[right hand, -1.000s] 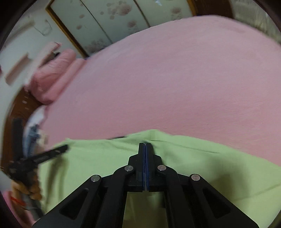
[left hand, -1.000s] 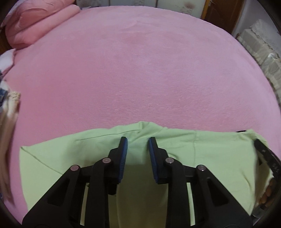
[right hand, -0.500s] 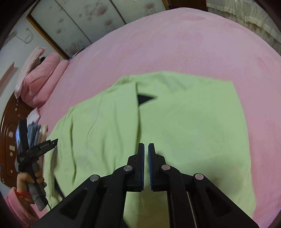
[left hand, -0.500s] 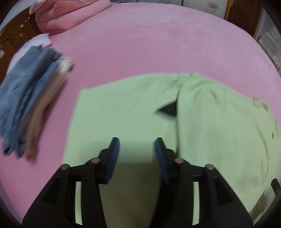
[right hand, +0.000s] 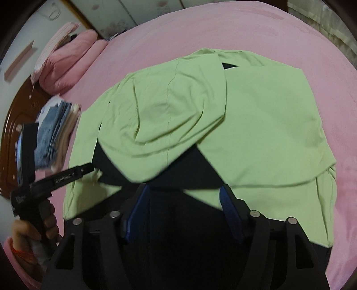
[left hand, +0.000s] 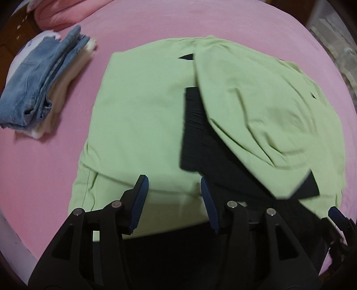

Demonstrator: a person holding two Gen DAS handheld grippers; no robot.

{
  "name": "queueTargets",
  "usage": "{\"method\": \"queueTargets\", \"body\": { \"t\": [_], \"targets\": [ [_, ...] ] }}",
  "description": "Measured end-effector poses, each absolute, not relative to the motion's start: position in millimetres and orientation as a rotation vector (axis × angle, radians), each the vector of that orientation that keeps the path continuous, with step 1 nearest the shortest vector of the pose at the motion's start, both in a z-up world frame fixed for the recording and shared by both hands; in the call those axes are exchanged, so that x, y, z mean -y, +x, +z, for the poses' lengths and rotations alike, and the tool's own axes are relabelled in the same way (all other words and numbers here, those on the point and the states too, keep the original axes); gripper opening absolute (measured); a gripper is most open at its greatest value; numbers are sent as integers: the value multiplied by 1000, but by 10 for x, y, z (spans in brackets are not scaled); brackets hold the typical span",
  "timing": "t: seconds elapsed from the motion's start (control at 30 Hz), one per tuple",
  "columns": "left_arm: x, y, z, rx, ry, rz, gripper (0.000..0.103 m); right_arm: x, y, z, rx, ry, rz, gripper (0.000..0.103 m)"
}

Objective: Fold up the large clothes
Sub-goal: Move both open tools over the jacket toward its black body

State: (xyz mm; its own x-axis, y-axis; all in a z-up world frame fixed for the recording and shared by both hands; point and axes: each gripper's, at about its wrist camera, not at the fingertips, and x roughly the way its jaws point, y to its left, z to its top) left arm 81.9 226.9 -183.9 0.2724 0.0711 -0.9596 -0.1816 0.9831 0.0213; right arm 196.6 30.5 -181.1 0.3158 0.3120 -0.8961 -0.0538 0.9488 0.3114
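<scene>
Across the pink bed (left hand: pixel 223 20) lies our green garment (left hand: pixel 138 111), spread wide with one flap thrown back over itself and a black lining (left hand: pixel 200 138) showing beneath the fold. A second ago it was only a strip at the near edge, pinched shut in our right gripper; now it has been carried over and laid down, so we judge that one fold is just made, though the folded flap sits rumpled and askew rather than square.

To the left, well apart from the garment, sits a stack of folded clothes (left hand: pixel 38 84), with pink bedding (right hand: pixel 67 64) bunched at the far corner by the headboard. Between the stack and the garment the bed is bare, and the far side beyond the garment's top edge is open too, so we have room to swing either way. The near hem hangs close to the bed's edge beneath us.

Our right gripper (right hand: pixel 185 212) is letting go, jaws opening wide above dark cloth, nothing pinched between them. Our left gripper (left hand: pixel 171 198) is opening as well, hovering over the near hem with no cloth caught; in the right view our left hand (right hand: pixel 29 232) grips its handle.
</scene>
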Motion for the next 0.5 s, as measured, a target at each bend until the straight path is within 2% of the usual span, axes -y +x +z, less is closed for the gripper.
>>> {"method": "queueTargets", "body": {
  "t": [0.07,0.13,0.5],
  "targets": [
    [-2239,780,-1750,-1280,-85,135,52,-261,1815,-1717,-1243,221,234,78],
    [-2205,705,-1643,-1270,-76,109,54,-239,1692,-1623,-1254,205,227,80],
    [-2187,122,-1221,-1287,-63,30,56,-170,954,-1144,-1226,258,154,87]
  ]
}}
